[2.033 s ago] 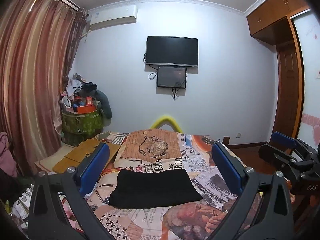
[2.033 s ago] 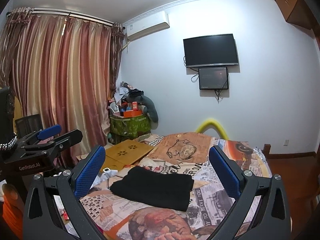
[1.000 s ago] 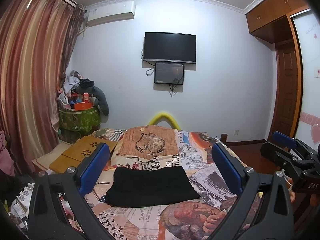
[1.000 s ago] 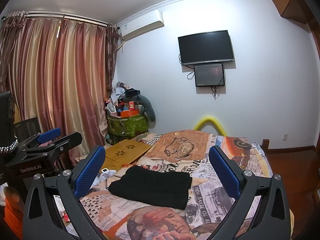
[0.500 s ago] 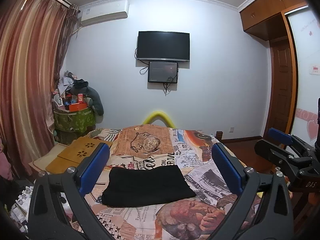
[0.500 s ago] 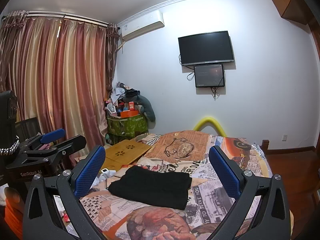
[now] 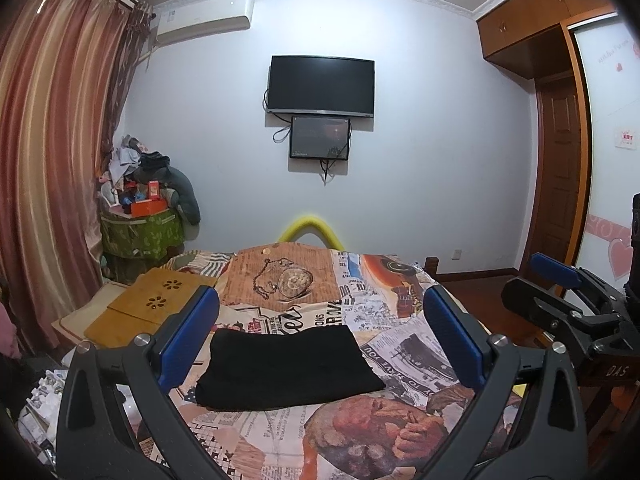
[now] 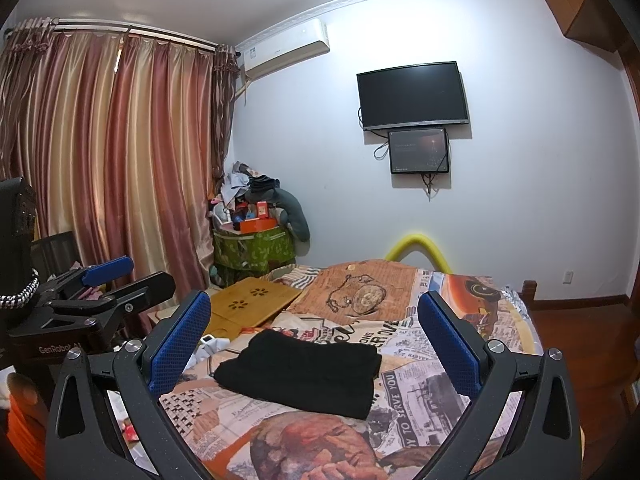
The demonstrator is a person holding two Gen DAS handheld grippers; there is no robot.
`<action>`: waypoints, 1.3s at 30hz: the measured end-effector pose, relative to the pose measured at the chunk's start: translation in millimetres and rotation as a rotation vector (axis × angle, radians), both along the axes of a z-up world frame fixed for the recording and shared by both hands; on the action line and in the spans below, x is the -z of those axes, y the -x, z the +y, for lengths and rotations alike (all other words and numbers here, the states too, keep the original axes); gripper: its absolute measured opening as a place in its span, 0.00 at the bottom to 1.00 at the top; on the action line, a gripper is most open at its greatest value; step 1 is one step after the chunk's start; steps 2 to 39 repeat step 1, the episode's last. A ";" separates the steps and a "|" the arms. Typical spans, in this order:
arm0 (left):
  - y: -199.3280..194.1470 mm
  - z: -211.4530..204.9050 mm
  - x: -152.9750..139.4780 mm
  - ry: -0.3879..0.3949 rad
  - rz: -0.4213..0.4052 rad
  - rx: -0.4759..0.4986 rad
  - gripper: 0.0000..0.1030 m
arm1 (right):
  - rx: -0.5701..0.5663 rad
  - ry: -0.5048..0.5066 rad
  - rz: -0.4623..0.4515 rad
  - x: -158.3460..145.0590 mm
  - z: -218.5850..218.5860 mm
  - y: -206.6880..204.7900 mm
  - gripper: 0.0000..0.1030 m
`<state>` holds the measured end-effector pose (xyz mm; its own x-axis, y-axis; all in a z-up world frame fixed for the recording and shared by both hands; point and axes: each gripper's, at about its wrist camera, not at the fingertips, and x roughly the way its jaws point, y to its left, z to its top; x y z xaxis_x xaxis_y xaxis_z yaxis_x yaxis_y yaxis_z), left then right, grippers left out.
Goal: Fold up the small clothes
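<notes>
A black garment [image 7: 286, 364] lies folded into a flat rectangle on the bed's newspaper-print cover [image 7: 404, 344]; the right wrist view shows the same black garment [image 8: 304, 372]. My left gripper [image 7: 320, 340] is held above and short of the cloth, wide open, nothing between its blue pads. My right gripper [image 8: 316, 344] is likewise open and empty, held back from the cloth. From the left wrist view the right gripper [image 7: 560, 304] shows at the right edge; from the right wrist view the left gripper [image 8: 96, 288] shows at the left edge.
A bamboo lap tray [image 7: 156, 306] rests at the bed's left side. A green bin piled with clutter [image 8: 252, 248] stands in the corner by striped curtains [image 8: 112, 168]. A TV [image 7: 322, 84] hangs on the far wall. A wooden wardrobe [image 7: 560, 128] stands right.
Both grippers have drawn slightly back and up, staying open. The folded black garment has not moved on the bed.
</notes>
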<state>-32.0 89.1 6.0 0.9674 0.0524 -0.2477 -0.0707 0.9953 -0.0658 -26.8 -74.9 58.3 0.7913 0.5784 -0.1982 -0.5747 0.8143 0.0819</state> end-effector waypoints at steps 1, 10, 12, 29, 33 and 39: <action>-1.0 0.8 0.4 0.004 0.004 0.000 1.00 | 0.000 0.001 0.002 -0.1 1.1 0.1 1.00; -1.0 0.8 0.4 0.004 0.004 0.000 1.00 | 0.000 0.001 0.002 -0.1 1.1 0.1 1.00; -1.0 0.8 0.4 0.004 0.004 0.000 1.00 | 0.000 0.001 0.002 -0.1 1.1 0.1 1.00; -1.0 0.8 0.4 0.004 0.004 0.000 1.00 | 0.000 0.001 0.002 -0.1 1.1 0.1 1.00; -1.0 0.8 0.4 0.004 0.004 0.000 1.00 | 0.000 0.001 0.002 -0.1 1.1 0.1 1.00; -1.0 0.8 0.4 0.004 0.004 0.000 1.00 | 0.000 0.001 0.002 -0.1 1.1 0.1 1.00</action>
